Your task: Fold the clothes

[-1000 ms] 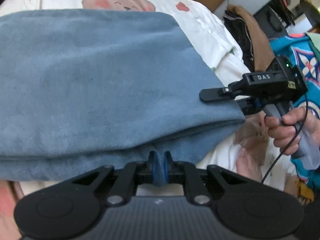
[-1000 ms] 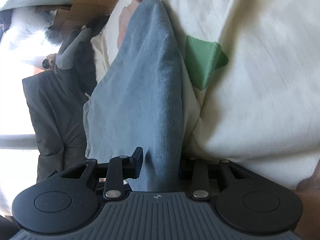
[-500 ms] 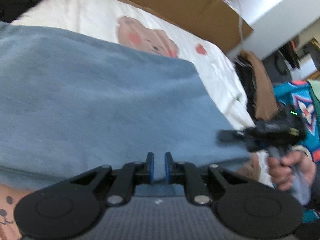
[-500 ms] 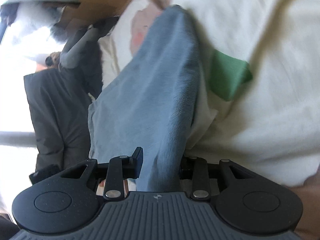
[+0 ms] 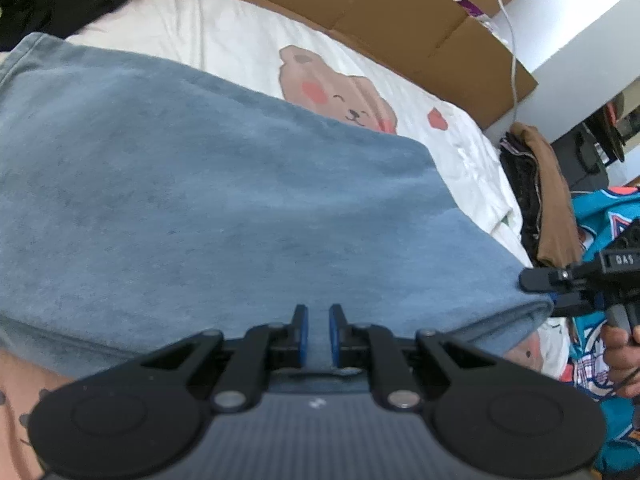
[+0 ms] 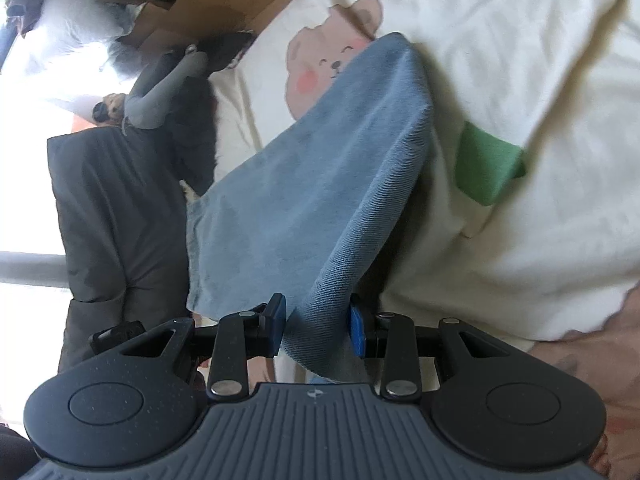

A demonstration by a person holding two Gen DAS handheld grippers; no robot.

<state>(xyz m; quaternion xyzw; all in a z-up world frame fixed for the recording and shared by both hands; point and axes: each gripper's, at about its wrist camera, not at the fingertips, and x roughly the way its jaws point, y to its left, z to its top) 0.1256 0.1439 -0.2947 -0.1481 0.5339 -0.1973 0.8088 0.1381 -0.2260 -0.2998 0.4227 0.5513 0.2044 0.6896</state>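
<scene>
Both fingers of the left gripper (image 5: pixel 318 330) stand a little apart, their blue pads either side of the near folded edge of the blue cloth (image 5: pixel 224 208), with a narrow strip of it between them; whether the pads press it cannot be told. On the right gripper (image 6: pixel 318 330) the fingers are spread wider, a thick folded corner of the blue cloth (image 6: pixel 320 200) running between them; the right pad lies against the fabric, the left pad stands just clear of it.

Folded over, the blue cloth lies on the white sheet (image 5: pixel 248 48), partly covering the bear print (image 5: pixel 340 92) on that sheet; the bear's face shows just beyond the cloth's far edge. At the cloth's right-hand corner, in the left wrist view, the right gripper (image 5: pixel 560 292) sits with its tips just beside the fold, a hand (image 5: pixel 622 344) around its handle. Beyond the cloth runs a cardboard box (image 5: pixel 400 12); beside the cloth's right edge in the right wrist view lies a cream garment (image 6: pixel 540 120) with a green patch (image 6: pixel 486 168).
</scene>
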